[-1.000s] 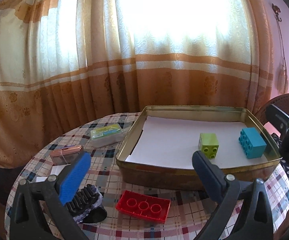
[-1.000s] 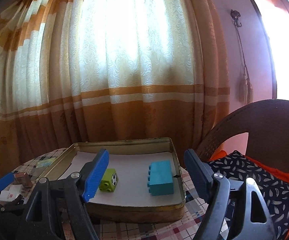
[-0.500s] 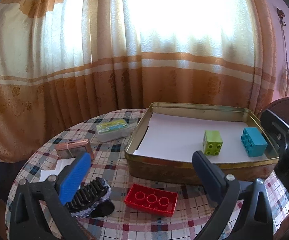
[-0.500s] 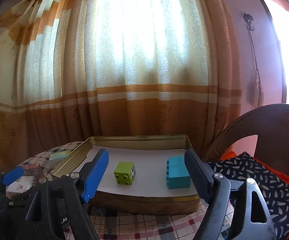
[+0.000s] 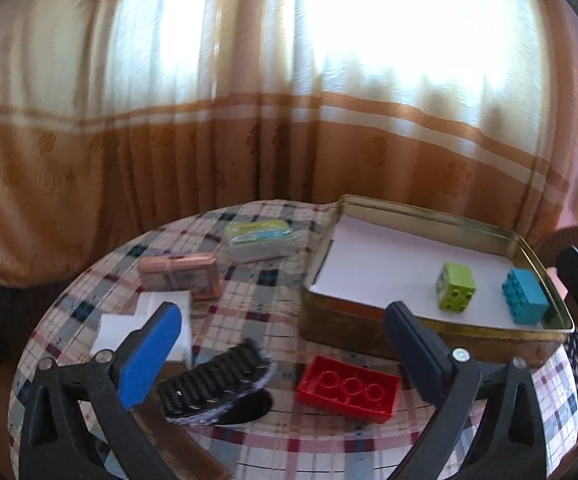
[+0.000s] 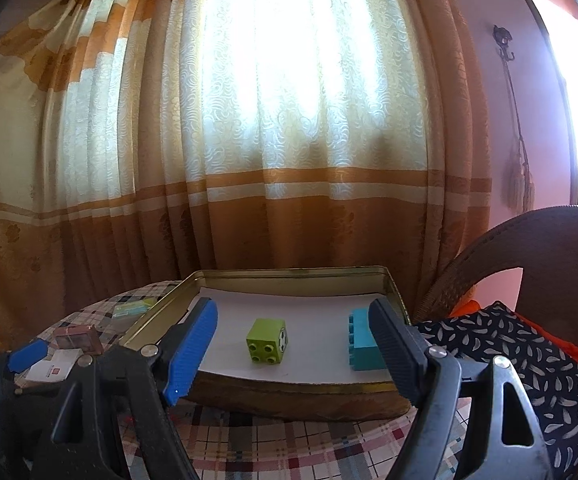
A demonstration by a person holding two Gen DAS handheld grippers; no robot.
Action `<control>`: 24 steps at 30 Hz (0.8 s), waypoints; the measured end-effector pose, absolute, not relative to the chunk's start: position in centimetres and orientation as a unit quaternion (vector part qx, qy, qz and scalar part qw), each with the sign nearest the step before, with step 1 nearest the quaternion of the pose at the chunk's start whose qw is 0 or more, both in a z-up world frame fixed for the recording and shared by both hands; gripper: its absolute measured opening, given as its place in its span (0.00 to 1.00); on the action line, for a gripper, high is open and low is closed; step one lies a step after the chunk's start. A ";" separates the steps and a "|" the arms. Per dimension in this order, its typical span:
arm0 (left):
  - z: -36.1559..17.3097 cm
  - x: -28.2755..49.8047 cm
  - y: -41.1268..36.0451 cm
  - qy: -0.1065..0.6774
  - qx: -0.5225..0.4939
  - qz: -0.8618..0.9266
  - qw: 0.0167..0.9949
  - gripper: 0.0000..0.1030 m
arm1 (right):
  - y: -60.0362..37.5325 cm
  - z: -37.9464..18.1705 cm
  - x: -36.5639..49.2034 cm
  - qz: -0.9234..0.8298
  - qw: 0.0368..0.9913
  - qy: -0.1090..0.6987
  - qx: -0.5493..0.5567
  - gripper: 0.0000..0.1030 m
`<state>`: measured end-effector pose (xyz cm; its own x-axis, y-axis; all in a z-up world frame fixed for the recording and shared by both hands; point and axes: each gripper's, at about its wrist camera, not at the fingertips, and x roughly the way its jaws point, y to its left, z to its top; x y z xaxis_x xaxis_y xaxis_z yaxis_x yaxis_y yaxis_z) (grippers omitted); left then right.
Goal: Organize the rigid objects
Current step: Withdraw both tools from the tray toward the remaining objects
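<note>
A gold metal tin lined with white paper holds a green brick and a blue brick. A red brick lies on the checked tablecloth in front of the tin. My left gripper is open and empty, above the red brick and a black comb. My right gripper is open and empty in front of the tin, with the green brick between its fingers in view and the blue brick behind the right finger.
On the table's left lie a pink-brown box, a green-lidded clear box, white cards. Curtains hang behind. A wicker chair with a patterned cushion stands at the right. The left gripper's blue finger shows at the right view's left edge.
The left gripper has swung left and tilted, so the tin has shifted right in its view and more of the table's left shows. The right gripper has shifted slightly left along the tin.
</note>
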<state>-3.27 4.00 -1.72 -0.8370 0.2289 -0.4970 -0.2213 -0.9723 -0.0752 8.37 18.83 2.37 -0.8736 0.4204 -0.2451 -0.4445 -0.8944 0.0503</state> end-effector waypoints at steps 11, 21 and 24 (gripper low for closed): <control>-1.7 -4.7 -2.4 -0.073 -0.272 0.955 0.092 1.00 | 17.5 2.2 8.0 0.971 0.198 0.052 -0.125 0.78; -1.4 -5.4 -6.7 -0.062 -0.278 0.954 0.097 1.00 | 16.5 2.0 7.5 0.973 0.179 0.055 -0.137 0.78; -1.5 -4.8 -5.9 -0.014 -0.280 0.950 0.134 1.00 | 16.4 2.0 7.5 0.972 0.179 0.055 -0.139 0.78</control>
